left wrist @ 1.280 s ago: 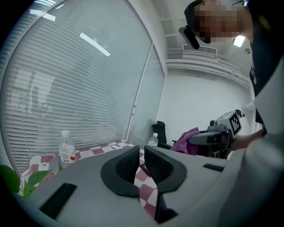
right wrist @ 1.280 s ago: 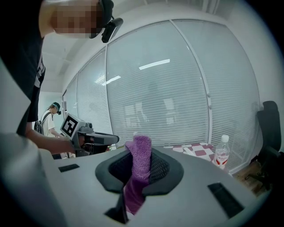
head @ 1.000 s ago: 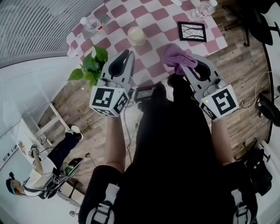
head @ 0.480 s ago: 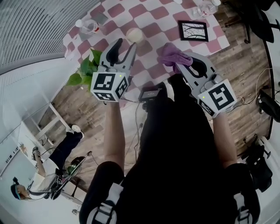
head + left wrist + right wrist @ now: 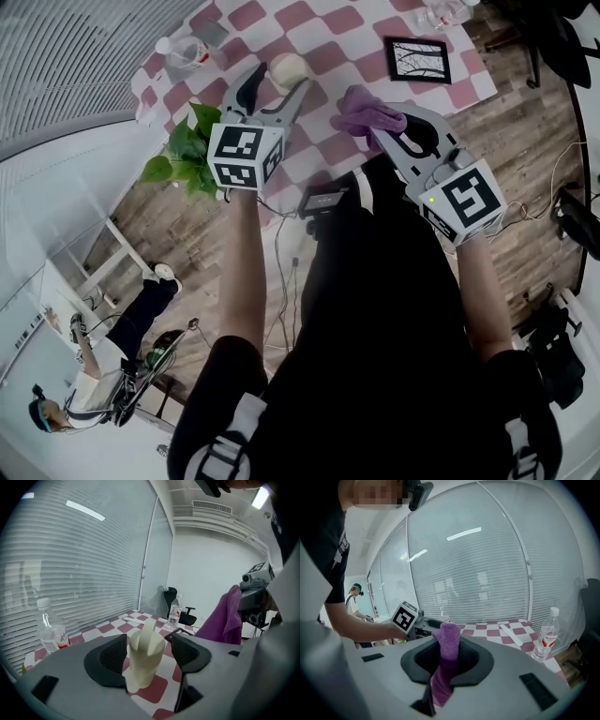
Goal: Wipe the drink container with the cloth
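A cream drink container [image 5: 288, 67] stands upright on the pink-and-white checked table [image 5: 328, 37]. My left gripper [image 5: 275, 86] reaches over the table's near edge, its jaws opening wide. In the left gripper view the container [image 5: 143, 667] rises between the two pads [image 5: 112, 660], with a gap on each side. My right gripper [image 5: 382, 131] hovers to the right of it, shut on a purple cloth [image 5: 367, 112]. In the right gripper view the cloth [image 5: 449, 644] sticks up from the closed jaws and hangs below them.
A water bottle [image 5: 187, 52] stands at the table's left end and another [image 5: 441, 14] at the far right. A black picture frame [image 5: 417, 61] lies on the right. A leafy plant [image 5: 187, 150] sits below the left gripper. A person [image 5: 94, 375] stands at lower left.
My left gripper has moved forward over the table to the container and its jaws have spread apart. The right gripper has hardly shifted and still holds the cloth.
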Tool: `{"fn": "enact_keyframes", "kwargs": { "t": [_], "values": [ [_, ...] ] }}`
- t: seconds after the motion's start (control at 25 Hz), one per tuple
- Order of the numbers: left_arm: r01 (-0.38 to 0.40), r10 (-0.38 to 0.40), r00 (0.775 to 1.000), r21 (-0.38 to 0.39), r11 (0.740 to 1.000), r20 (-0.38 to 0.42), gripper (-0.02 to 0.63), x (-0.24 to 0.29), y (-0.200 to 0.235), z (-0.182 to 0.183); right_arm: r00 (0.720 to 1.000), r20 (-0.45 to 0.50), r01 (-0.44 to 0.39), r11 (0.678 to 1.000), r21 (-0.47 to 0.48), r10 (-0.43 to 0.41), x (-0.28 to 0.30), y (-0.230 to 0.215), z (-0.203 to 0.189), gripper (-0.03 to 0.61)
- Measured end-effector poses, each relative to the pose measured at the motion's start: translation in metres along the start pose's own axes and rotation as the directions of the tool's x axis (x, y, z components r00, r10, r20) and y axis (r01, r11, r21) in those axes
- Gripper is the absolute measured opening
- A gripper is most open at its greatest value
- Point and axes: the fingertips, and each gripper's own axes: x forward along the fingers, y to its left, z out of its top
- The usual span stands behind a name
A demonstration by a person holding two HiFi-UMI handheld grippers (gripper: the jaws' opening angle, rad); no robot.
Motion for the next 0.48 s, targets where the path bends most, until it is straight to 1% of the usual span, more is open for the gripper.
{"fn": "enact_keyframes", "kwargs": {
  "t": [0.2, 0.48],
  "values": [
    [0.002, -0.001, 0.999, 0.027, 1.0, -0.039, 0.288, 0.013, 0.003, -0.006, 1.0, 0.003, 0.003, 1.0, 0.004, -0.003, 0.0, -0.001, 0.002, 0.057],
    [-0.006, 0.008, 0.999, 0.029, 1.0, -0.053, 0.285, 0.016, 0.005, -0.012, 1.0, 0.006, 0.014, 1.0, 0.005, -0.014, -0.003, -0.007, 0.003, 0.057]
  ]
}}
